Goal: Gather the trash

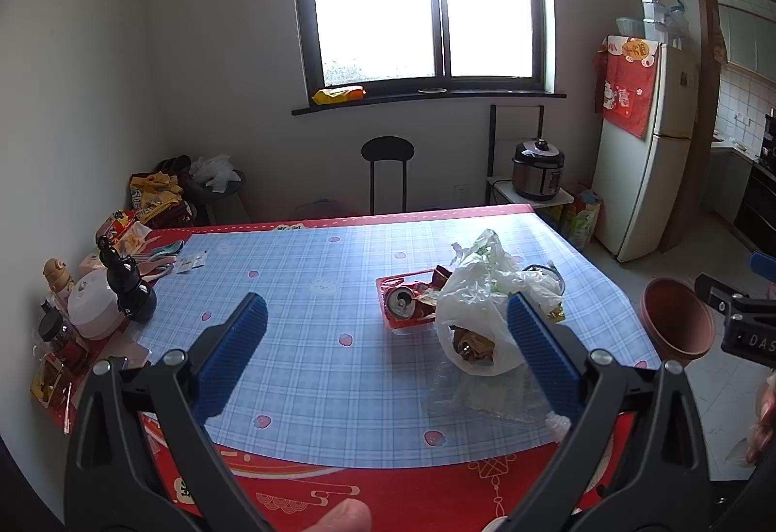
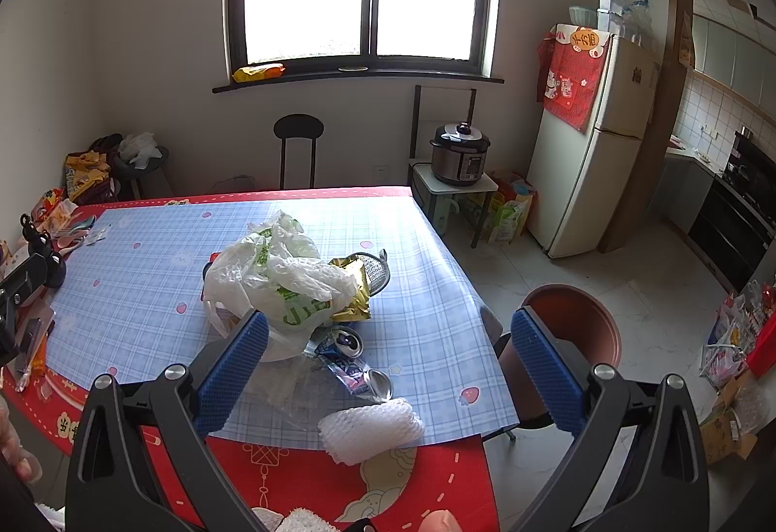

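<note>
Blue checked tablecloth [image 1: 310, 328] fills the view under our two wide-open, empty grippers. Just below the right gripper [image 2: 390, 355] lie a white foam net [image 2: 371, 430] and a crushed can [image 2: 351, 367]. Ahead of both sits a white plastic bag [image 2: 271, 275]; beyond the left gripper [image 1: 388, 347], a red tray [image 1: 405, 304]. Right of the table stands a brown bin [image 2: 577, 318].

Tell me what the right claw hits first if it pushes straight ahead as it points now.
Most likely the crushed blue can lying between the open right claw and the white plastic bag behind it. Depth is uncertain; it may pass over the can and meet the bag.
</note>
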`<state>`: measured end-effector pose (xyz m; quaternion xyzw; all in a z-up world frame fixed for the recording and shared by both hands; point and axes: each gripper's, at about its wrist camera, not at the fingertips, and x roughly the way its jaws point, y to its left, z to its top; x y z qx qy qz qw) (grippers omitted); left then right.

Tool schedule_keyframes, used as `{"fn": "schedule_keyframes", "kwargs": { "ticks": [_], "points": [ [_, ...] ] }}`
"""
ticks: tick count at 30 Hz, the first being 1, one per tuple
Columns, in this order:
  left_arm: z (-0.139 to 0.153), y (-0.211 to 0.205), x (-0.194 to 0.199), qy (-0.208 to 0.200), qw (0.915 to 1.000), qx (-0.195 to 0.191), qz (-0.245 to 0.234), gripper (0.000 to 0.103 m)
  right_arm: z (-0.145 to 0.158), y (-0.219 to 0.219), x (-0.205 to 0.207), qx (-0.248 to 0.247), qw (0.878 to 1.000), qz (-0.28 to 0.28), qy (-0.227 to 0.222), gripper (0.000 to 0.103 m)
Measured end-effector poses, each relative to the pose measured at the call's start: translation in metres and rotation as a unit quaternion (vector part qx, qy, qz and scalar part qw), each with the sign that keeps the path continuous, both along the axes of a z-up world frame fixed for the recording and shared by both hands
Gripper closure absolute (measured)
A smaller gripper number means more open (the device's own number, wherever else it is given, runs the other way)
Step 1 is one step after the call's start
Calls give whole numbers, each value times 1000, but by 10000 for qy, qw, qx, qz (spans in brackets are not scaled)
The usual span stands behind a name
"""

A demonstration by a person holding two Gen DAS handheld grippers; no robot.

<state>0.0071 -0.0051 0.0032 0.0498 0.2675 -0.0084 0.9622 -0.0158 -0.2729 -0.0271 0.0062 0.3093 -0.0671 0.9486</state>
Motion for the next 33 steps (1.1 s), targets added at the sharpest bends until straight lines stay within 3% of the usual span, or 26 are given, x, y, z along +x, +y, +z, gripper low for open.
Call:
{"fn": "schedule_keyframes", "kwargs": {
  "ticks": [21,29,33],
  "points": [
    [0,9,-11,-32,9999,-124,-2,5,1,10,-7,-4,10000,18,6,4],
    [-7,32,0,21,9982,-600,-91,5,0,3,-7,275,9996,8,-97,4],
    [-18,43,14,-45,9984,-510,-224,5,-7,-8,-2,487,9982,-210,-263,4]
  ]
}}
